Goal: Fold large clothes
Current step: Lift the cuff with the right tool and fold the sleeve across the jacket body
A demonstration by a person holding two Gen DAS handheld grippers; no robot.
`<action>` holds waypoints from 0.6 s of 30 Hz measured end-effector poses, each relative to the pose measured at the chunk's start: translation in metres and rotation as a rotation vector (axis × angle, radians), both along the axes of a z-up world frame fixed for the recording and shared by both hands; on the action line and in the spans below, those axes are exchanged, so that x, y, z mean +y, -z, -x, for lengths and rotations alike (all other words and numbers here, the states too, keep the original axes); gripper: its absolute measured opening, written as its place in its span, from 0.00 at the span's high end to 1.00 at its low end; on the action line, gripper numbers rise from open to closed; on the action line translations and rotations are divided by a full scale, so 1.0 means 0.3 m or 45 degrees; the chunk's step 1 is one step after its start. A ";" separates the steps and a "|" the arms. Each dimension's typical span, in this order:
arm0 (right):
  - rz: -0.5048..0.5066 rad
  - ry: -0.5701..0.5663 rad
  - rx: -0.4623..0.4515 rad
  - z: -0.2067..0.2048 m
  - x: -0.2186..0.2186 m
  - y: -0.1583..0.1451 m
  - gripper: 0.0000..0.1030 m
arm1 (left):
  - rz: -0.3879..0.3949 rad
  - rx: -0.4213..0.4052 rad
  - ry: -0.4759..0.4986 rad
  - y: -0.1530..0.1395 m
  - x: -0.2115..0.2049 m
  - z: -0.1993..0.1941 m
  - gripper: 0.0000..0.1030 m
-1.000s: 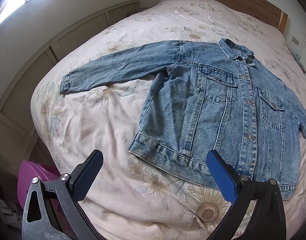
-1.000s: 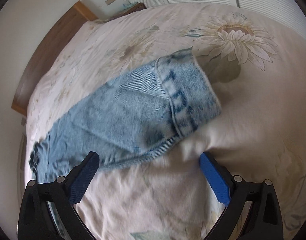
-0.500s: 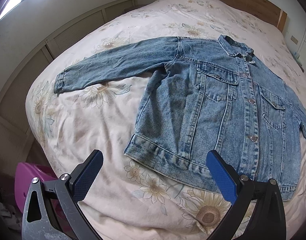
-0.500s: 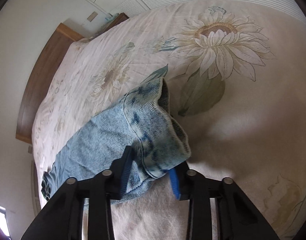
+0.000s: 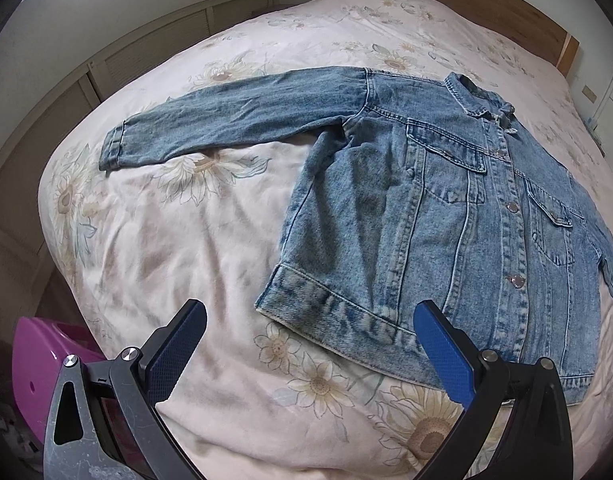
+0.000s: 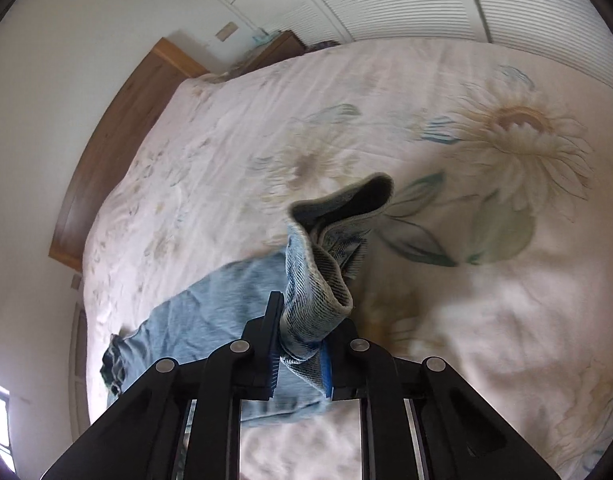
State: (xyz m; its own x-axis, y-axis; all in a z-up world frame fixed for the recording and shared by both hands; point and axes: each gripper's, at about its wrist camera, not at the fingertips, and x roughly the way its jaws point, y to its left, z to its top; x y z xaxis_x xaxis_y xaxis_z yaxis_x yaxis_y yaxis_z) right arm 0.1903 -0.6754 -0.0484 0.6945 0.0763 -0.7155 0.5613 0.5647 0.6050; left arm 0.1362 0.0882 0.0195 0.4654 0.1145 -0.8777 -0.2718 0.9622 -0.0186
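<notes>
Closing right hand-held gripper (image 6: 300, 350) pinching jacket cuff (image 6: 318, 296).

Black claw (image 5: 309, 346), blue textured pads (image 5: 442, 356)

The denim jacket (image 5: 446, 216) has its far sleeve cut off at the frame edge.

bed (image 5: 194, 264): floral cover | on it: denim jacket (image 5: 446, 220), spread flat, buttoned
</notes>
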 end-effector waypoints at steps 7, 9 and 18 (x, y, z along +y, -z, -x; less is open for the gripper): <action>-0.009 -0.124 -0.041 -0.133 0.157 -0.091 0.84 | 0.058 -0.050 -0.015 0.009 0.053 0.015 0.01; -0.020 -0.170 -0.054 -0.181 0.222 -0.114 0.84 | 0.067 -0.055 -0.022 0.020 0.070 0.015 0.01; -0.107 -0.394 -0.126 -0.415 0.578 -0.205 0.85 | 0.125 -0.038 -0.064 0.084 0.166 0.027 0.01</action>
State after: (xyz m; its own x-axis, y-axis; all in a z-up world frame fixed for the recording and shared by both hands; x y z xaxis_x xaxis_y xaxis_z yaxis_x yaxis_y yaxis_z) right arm 0.3147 -0.5020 0.0131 0.6946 0.3506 -0.6282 0.3073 0.6449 0.6997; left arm 0.1282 0.1381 -0.0057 0.4874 0.0527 -0.8716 -0.3179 0.9404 -0.1209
